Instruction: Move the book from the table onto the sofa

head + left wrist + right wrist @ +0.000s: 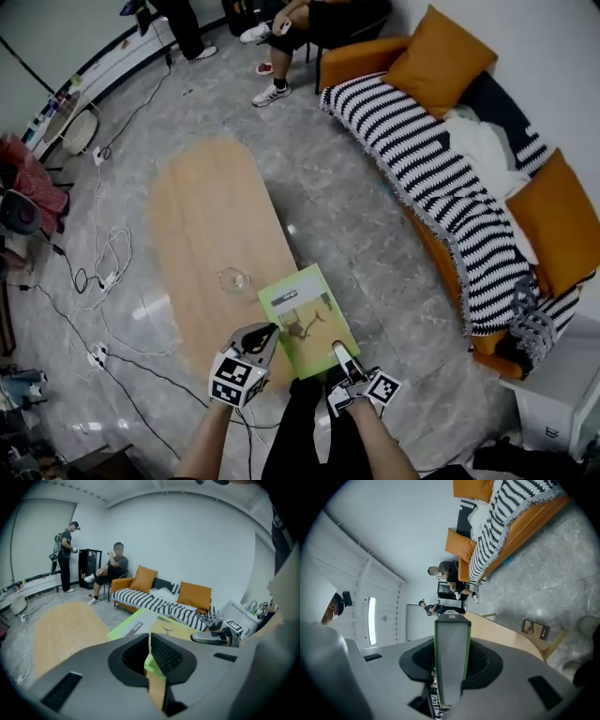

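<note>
A green book (305, 317) hangs over the near end of the oval wooden table (211, 216), held at both near corners. My left gripper (269, 333) is shut on the book's (140, 623) left corner, and only a thin green edge shows between its jaws (148, 641). My right gripper (340, 352) is shut on the right side of the book (451, 667), whose grey page edge stands upright between its jaws (451, 641). The orange sofa (441, 169) with a striped throw lies to the right, across a strip of floor.
A clear glass (234, 279) stands on the table just beyond the book. Orange cushions (441, 61) and a white cloth (487, 150) lie on the sofa. A seated person (309, 23) is at the far end. Cables (103, 262) trail over the floor at left. A white side table (553, 394) stands at right.
</note>
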### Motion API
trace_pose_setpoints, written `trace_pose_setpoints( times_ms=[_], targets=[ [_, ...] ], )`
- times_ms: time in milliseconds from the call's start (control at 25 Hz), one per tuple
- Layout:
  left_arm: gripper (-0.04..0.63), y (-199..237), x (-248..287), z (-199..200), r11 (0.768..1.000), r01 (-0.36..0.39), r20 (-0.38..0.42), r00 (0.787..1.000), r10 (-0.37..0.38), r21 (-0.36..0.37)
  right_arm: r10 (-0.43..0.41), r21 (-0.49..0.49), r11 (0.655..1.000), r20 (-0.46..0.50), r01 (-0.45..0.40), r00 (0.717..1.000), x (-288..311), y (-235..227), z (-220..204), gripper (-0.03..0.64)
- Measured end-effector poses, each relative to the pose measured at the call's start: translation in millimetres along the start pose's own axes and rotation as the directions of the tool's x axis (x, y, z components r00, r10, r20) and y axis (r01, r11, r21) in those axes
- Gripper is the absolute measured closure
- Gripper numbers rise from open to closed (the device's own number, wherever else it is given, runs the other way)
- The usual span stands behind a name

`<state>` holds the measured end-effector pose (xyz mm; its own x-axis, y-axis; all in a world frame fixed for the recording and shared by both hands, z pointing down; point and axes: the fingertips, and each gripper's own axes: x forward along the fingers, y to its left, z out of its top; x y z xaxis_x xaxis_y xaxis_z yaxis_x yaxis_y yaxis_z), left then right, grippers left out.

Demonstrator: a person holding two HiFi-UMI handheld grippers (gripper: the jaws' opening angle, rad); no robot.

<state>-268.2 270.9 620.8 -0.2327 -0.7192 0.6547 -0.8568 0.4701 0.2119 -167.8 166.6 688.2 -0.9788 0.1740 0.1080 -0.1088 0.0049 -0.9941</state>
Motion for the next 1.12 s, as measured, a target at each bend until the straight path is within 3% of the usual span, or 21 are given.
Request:
trace_pose_setpoints(
  times_ms=[200,560,1120],
  targets=[
    [0.58,-19.0,-50.0,46.4,0.996,-0.087,0.124,0.988,0.088,-0.014,0.059,-0.014,0.998,0.024,-0.059,0.998,2.3,70.7,18.3,0.471],
    [0.58,-59.5,-135.9,105.9,0.979,-0.19,0.291,0.935,0.203,-0.071,0.115,-0.01,0.993,0.054,-0.115,0.992,-14.4,176.9,27.3,0.471],
    [0.581,-80.2,-212.9,142.9,0.952,-0.294,0.446,0.844,0.3,-0.083,0.144,0.001,0.989,0.092,-0.145,0.985,-22.8,240.4,24.5,0.472]
  ],
)
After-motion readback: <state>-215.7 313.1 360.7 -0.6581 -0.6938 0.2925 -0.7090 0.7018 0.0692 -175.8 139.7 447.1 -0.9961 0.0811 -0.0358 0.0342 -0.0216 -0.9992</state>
